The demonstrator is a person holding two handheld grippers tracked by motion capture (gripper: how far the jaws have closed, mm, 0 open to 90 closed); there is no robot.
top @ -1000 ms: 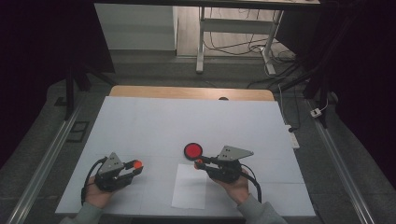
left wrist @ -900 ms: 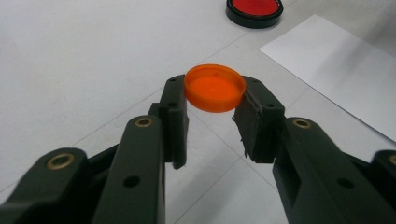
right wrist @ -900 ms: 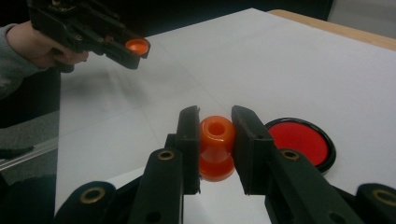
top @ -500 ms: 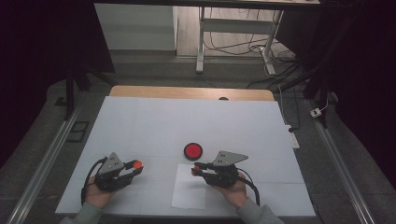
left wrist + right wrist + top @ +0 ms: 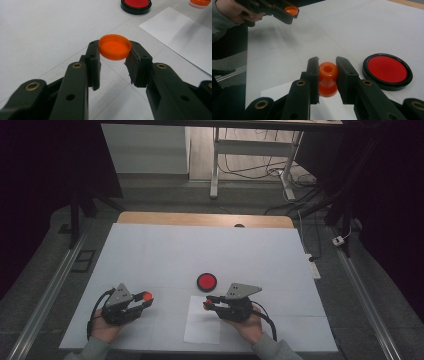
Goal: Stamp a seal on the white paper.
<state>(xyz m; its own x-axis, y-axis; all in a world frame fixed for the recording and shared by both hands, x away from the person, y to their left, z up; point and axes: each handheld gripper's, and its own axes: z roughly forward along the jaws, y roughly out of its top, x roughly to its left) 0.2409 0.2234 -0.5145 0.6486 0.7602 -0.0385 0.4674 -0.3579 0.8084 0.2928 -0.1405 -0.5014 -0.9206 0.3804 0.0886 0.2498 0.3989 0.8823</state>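
You are holding the stamp (image 5: 327,78) clamped in the right tongs (image 5: 327,75), over the near part of the paper (image 5: 202,326); the left tongs (image 5: 113,62) are gripping the orange cap (image 5: 115,46) by its rim, hovering above the tabletop (image 5: 150,255) well to the left. The step looks like stamping the sheet, so be keeping the stamp upright and coming straight down onto the paper, pressing evenly rather than rocking; be holding the cap level and out of the way. Farther off, the ink pad (image 5: 206,282) is lying open just beyond the sheet, close enough to knock, so be steering clear of it. The stamp's face is pointing down and hidden, so whether it is inked I cannot tell; nor whether its base is touching the paper yet.
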